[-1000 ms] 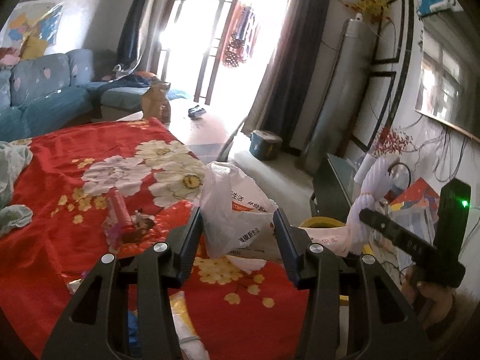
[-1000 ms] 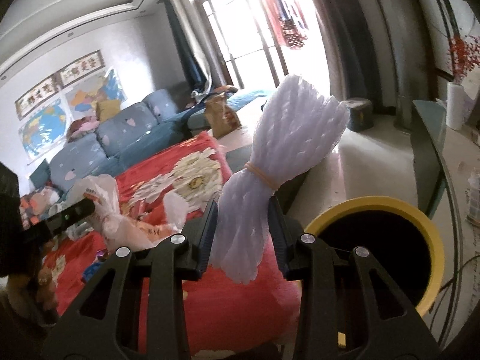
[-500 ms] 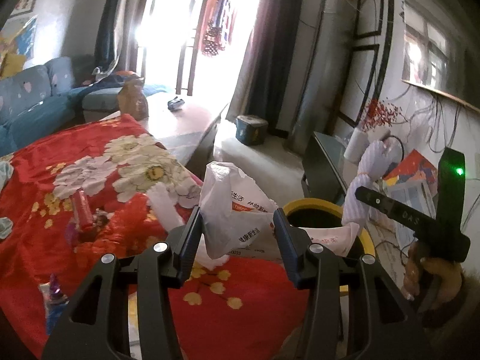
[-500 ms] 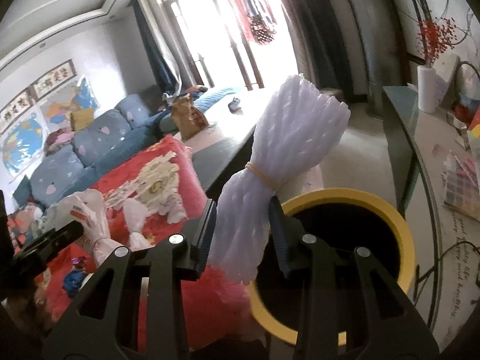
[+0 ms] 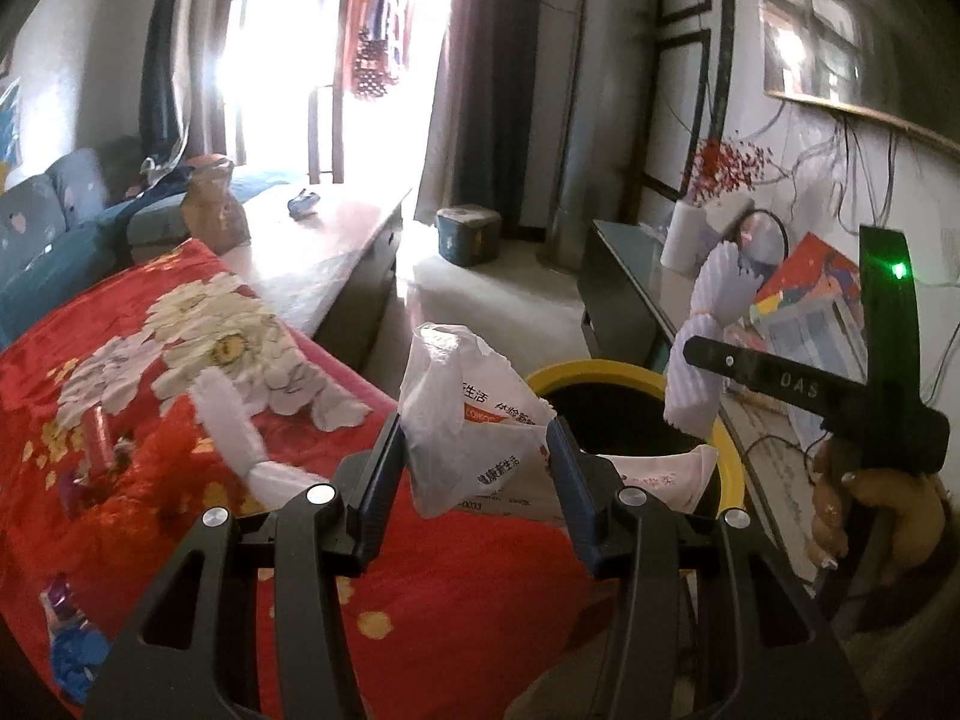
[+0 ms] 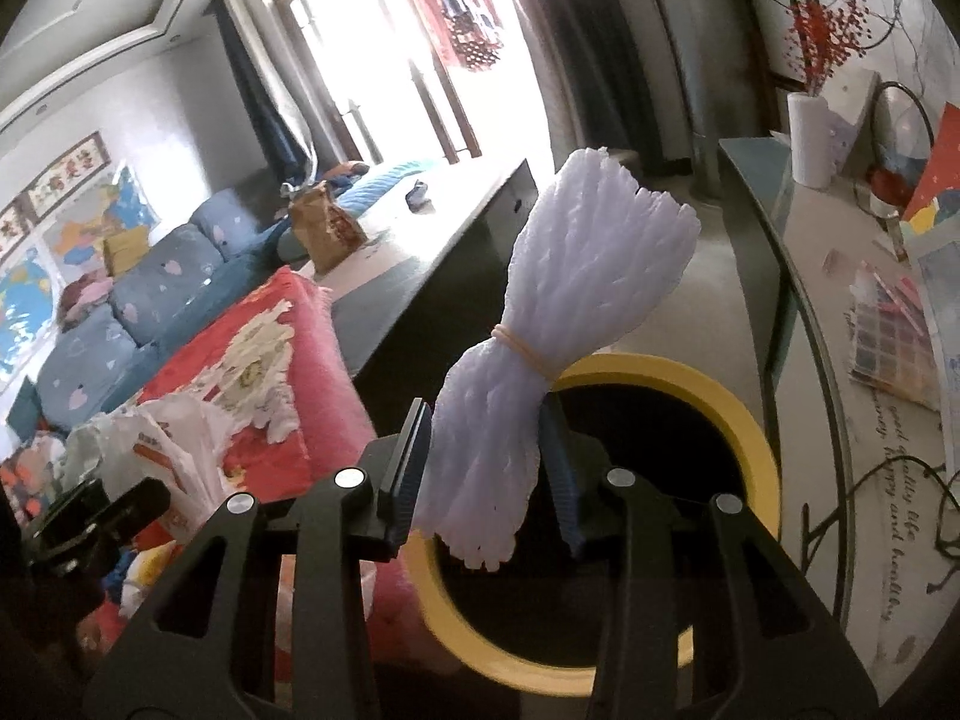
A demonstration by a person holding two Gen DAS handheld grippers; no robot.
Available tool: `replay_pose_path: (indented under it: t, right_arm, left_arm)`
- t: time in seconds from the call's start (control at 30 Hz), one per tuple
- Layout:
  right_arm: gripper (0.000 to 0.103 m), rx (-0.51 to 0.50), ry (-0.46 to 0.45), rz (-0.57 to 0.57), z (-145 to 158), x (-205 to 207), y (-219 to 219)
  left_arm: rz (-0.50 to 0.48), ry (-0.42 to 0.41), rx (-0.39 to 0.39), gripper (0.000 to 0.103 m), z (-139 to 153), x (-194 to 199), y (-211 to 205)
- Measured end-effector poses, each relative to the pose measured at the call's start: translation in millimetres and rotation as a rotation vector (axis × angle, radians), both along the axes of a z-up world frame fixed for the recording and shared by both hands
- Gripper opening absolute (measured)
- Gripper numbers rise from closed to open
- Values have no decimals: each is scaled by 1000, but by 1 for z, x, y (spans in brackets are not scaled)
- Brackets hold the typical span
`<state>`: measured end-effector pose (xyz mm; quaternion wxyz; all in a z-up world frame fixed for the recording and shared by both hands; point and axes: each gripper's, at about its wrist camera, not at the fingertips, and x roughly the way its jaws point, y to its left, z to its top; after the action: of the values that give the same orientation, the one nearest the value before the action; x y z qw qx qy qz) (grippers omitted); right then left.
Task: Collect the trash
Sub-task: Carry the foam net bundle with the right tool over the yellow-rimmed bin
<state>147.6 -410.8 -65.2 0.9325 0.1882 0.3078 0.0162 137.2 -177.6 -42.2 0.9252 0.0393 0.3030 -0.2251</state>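
While both claws have swung from the bed toward the bin, the right claw holds foam netting above its mouth. The left claw grips a plastic bag at the bin's rim, so both look ready to drop.

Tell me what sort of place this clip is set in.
Most likely a home living room: a blue sofa along the wall, a low table before tall curtained glass doors, and a red floral blanket beside a yellow-rimmed bin.

The left tool clamps a crumpled white plastic bag between its pads. Just ahead and right of it gapes a yellow-rimmed bin. Farther right, the right tool carries a white foam-net bundle over the bin's rim. Left lies a red floral blanket.
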Motion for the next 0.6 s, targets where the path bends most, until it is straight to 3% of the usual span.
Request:
replay_pose_path:
  t: [0.47, 0.6]
  right_arm:
    - [37, 44, 62, 1, -21, 11, -33]
    - [43, 70, 70, -6, -25, 13, -39]
  left_arm:
    - [-65, 30, 111, 47, -36, 21, -66]
    - [-83, 53, 96, 54, -41, 31, -74]
